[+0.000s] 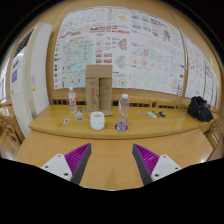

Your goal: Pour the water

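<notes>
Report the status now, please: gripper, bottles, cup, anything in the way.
Gripper open, holding nothing. Two clear plastic bottles and white cylindrical cup upright on wooden table, well beyond fingers. Path clear; brown cardboard box behind cup.

- A brown cardboard box (98, 88) stands upright on my wooden worktop (60, 124), against the wall.
- Printed paper sheets (120, 45) cover that wall.
- A black bag (199, 108) sits near the worktop's right end.
</notes>
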`<state>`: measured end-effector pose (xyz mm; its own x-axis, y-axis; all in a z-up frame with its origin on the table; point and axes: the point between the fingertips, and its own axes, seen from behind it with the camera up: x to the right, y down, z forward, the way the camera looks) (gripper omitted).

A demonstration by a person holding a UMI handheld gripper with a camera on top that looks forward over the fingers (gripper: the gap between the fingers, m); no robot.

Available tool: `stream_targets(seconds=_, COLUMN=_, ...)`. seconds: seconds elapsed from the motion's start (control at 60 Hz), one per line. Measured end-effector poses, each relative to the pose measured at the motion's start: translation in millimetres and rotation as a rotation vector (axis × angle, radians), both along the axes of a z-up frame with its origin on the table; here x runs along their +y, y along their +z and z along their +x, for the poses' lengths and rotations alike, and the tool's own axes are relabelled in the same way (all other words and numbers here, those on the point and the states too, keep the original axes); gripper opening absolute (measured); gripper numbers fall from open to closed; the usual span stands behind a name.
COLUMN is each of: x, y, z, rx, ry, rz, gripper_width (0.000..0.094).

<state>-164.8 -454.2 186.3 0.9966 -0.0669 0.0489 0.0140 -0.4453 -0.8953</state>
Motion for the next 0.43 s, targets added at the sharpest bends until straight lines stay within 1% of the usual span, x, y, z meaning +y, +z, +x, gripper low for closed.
stream_targets(seconds=0.2, x=-35.2, y=0.5, z=-13.3, rx=-0.014, ry=0.000, rz=-0.004, gripper_width=0.0851)
stream_targets(seconds=0.3, x=-38.8, y=3.7, z=-14.4, rx=-0.023, ry=-0.006, rz=0.016, gripper_width=0.0850)
stream_targets(seconds=0.433, x=-38.2, y=6.0, z=-9.0, rx=-0.042, ry=-0.013, rz=0.021, gripper_width=0.0851)
